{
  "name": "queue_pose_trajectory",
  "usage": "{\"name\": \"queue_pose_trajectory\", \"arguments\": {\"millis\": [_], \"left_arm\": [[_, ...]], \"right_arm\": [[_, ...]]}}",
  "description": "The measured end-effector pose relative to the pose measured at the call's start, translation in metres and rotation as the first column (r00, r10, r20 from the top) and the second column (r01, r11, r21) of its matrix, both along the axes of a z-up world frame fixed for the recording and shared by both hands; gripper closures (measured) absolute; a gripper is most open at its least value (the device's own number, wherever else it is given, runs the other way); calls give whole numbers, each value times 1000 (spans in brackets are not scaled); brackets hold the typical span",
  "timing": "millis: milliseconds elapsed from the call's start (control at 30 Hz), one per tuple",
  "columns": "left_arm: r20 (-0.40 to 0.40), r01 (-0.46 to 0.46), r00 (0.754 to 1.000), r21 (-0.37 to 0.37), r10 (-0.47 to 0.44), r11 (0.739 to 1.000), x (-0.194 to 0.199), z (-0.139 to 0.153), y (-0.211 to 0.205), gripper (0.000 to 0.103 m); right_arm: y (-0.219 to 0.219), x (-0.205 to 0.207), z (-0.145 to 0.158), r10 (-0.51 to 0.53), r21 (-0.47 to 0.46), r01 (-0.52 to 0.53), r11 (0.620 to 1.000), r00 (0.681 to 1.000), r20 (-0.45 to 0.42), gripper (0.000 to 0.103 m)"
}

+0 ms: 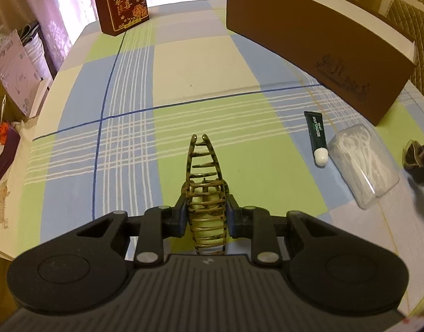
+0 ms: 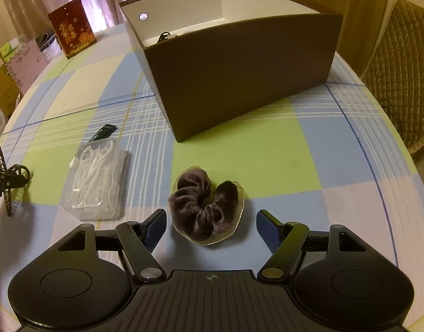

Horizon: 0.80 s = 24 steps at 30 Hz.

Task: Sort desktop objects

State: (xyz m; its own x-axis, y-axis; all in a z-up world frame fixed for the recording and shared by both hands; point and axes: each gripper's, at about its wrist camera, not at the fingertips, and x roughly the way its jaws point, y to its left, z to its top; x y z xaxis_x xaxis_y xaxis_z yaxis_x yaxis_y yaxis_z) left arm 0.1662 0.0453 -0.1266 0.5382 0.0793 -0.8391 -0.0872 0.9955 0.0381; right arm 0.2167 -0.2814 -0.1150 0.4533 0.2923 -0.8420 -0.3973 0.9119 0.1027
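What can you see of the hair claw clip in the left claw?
The hair claw clip is a long tortoiseshell-patterned plastic clip, brown and tan, with interlocking curved teeth and a metal spring at its hinge. The left claw pinches it by its sides, pads pressed on it. Its tapered tip points forward over the checked tablecloth; whether it touches the cloth is unclear.

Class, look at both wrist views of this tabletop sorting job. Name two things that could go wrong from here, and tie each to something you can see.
1. The left gripper pinches the hair claw clip near its hinge, with the long toothed end sticking out unsupported; it might pivot or slip when carried.
2. The right gripper stands open around the velvet scrunchie, which lies mostly ahead of the pads; closing now may catch only its near edge. The floss pick box lies close on the left and could be nudged.
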Motion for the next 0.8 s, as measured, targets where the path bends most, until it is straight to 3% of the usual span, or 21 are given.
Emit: {"name": "queue_pose_trajectory", "arguments": {"millis": [400, 433, 533, 800], "left_arm": [[-1, -2, 1000, -6, 2, 1000, -4, 9, -2, 81], [-1, -4, 1000, -11, 4, 1000, -4, 10, -3, 81], [-3, -7, 1000, -20, 7, 1000, -5, 10, -4, 81], [-4, -6, 1000, -32, 6, 999, -6, 12, -11, 81]], "right_arm": [[11, 1, -2, 20, -15, -19, 1000, 999, 26, 34], [12, 1, -2, 25, -18, -24, 1000, 999, 30, 36], [15, 1, -2, 51, -32, -50, 998, 998, 27, 63], [18, -1, 1, 91, -55, -89, 995, 995, 37, 76]]}}
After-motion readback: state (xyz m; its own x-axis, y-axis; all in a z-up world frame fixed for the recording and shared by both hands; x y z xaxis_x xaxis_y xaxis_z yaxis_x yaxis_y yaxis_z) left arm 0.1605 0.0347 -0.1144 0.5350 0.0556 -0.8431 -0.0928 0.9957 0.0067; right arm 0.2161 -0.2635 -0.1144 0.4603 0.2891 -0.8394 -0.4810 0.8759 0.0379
